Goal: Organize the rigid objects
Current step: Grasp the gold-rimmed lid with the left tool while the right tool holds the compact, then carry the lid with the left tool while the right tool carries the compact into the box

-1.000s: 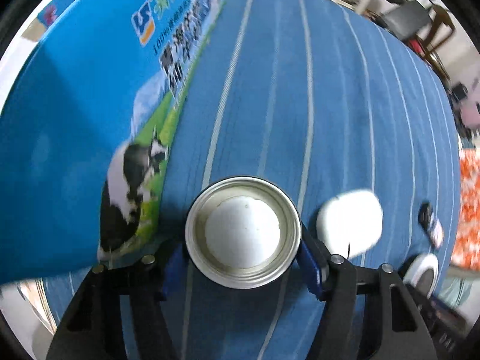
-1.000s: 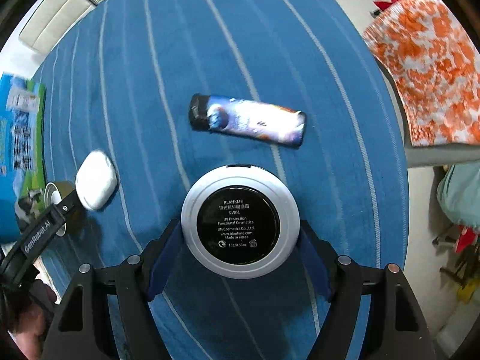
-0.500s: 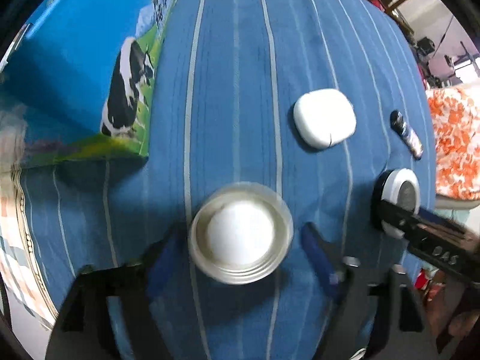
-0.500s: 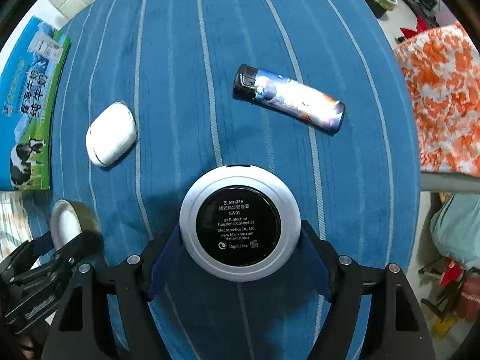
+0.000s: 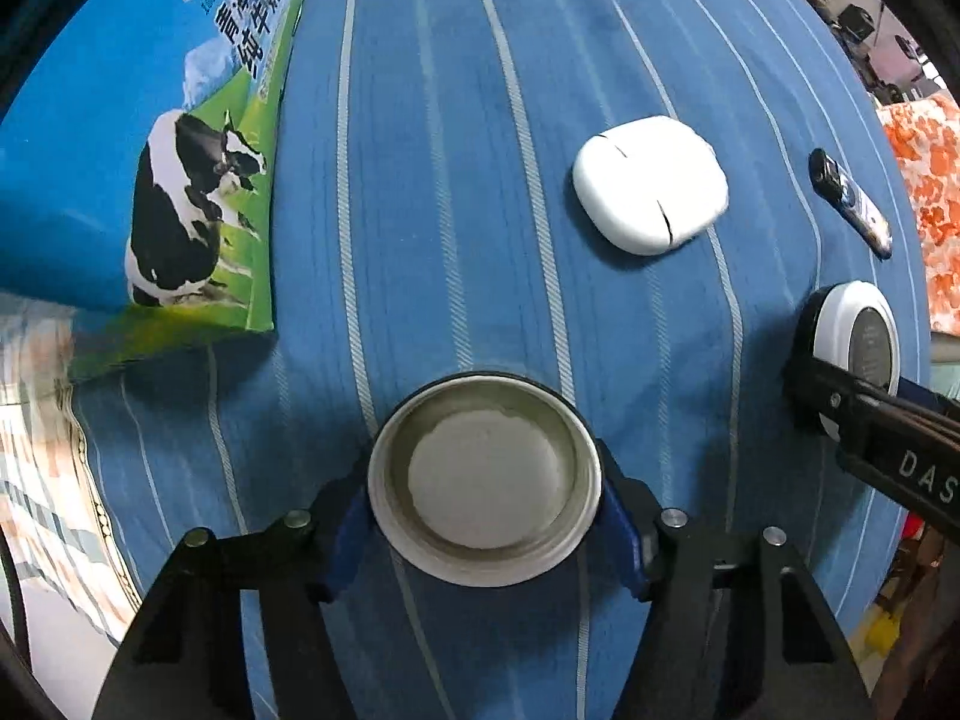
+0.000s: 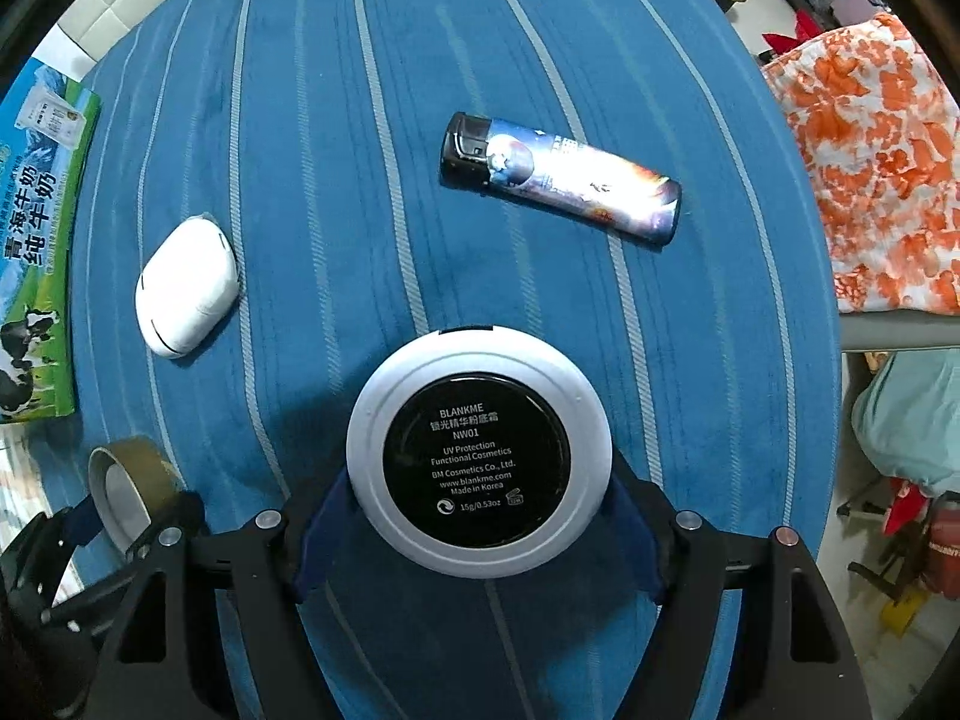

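- Left gripper [image 5: 485,495] is clasping the tape roll [image 5: 485,489] near the striped cloth's [image 5: 420,180] near-left corner; right gripper [image 6: 480,501] is gripping the cosmetic compact [image 6: 479,450].
- Lighter [image 6: 561,180] is lying crosswise ahead of the compact, likelier the right gripper's reach.
- White case [image 5: 651,183] is sitting between both.

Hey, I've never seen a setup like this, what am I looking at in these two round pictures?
A person holds two hand-held grippers, each carrying a fisheye camera that looks along its jaws. The left gripper is closed on a tape roll. The right gripper is closed on a round cosmetics compact. On the blue striped cloth lie a white case, a lighter and a milk box.
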Demonstrator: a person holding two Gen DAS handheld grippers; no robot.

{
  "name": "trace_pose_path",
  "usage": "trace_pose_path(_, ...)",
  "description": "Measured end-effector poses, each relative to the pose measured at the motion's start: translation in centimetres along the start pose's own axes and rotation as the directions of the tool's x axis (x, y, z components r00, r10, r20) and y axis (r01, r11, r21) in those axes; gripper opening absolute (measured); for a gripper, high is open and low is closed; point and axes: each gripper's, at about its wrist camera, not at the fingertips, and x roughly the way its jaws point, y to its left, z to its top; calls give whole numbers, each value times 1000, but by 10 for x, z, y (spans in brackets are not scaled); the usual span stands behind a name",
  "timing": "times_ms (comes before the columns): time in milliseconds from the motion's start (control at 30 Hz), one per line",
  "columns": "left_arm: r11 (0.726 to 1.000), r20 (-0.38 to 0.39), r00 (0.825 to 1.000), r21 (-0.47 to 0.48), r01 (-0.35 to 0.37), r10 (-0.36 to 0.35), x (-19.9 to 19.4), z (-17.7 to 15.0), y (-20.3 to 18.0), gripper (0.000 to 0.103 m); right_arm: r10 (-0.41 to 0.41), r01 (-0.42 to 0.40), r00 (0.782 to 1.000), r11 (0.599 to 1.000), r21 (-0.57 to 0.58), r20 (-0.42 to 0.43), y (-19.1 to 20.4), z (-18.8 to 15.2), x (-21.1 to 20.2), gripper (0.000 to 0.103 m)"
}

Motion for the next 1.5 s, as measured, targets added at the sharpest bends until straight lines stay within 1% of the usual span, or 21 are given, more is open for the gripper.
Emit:
trace_pose_path(33,1000,3,1000,0,1,-1,-1,-4,-2,62,-6,6,1000,1000,-1,4,5,1,2,77)
trace_pose_path(67,1000,5,1000,1,-1,1,0,-19,-12,62,-12,12,1000,1000,-5,9,8,0,1,77)
trace_pose_path(100,1000,7,1000,9,-5,5,-2,-19,-14,62,-12,12,1000,1000,-4,11,11,-1,1,77)
trace_pose_path(200,999,33,999,44,-20,18,-11,-33,-18,62,-15,15,1000,1000,-14,22,16,-4,1,77)
trace_pose_path(333,996,89,996,86,-34,27,-32,-37,-31,62,-8,9,999,1000,-21,52,19,-14,-7,77)
trace_pose_path(467,992,150,988,117,-44,27,-52,-39,-36,62,-1,5,993,999,-33,118,22,-25,-23,77)
trace_pose_path(600,991,197,980,124,-43,18,-74,-44,-36,62,-9,20,977,999,-50,213,29,-32,-48,77)
trace_pose_path(733,992,234,972,120,-30,1,-98,-49,-29,62,-14,37,950,997,-67,311,39,-40,-75,77)
trace_pose_path(800,993,257,966,119,-23,-9,-112,-51,-22,62,-9,37,939,996,-75,344,45,-42,-88,77)
trace_pose_path(833,993,270,963,117,-19,-13,-115,-48,-10,62,-3,34,932,996,-80,363,48,-45,-97,77)
trace_pose_path(900,994,303,952,108,-4,-29,-134,-49,1,62,11,27,923,995,-91,386,55,-47,-111,77)
trace_pose_path(933,995,314,949,102,4,-36,-141,-44,17,62,21,19,917,995,-98,397,61,-49,-120,77)
trace_pose_path(1000,996,353,935,90,14,-45,-162,-40,36,62,42,4,909,994,-110,414,69,-53,-133,77)
trace_pose_path(1033,996,370,928,84,17,-47,-162,-34,46,62,52,-1,902,993,-120,428,77,-55,-142,77)
trace_pose_path(1100,998,407,912,64,28,-52,-179,-34,65,62,75,-17,892,991,-133,445,89,-57,-157,77)
trace_pose_path(1167,998,431,901,45,39,-55,-192,-34,85,62,98,-32,883,988,-149,459,104,-58,-174,77)
trace_pose_path(1200,998,443,895,32,45,-55,-200,-34,98,62,112,-42,873,987,-157,474,114,-60,-185,77)
trace_pose_path(1267,999,461,886,9,48,-47,-210,-36,120,62,127,-44,862,983,-177,491,132,-62,-200,77)
trace_pose_path(1333,998,467,883,-18,54,-39,-218,-37,147,62,150,-59,851,980,-192,503,152,-63,-216,77)
trace_pose_path(1400,998,473,881,-49,45,-16,-221,-39,176,62,173,-74,844,975,-210,507,176,-64,-228,77)
trace_pose_path(1500,995,462,887,-97,31,18,-218,-39,216,62,213,-97,840,964,-248,499,213,-63,-239,77)
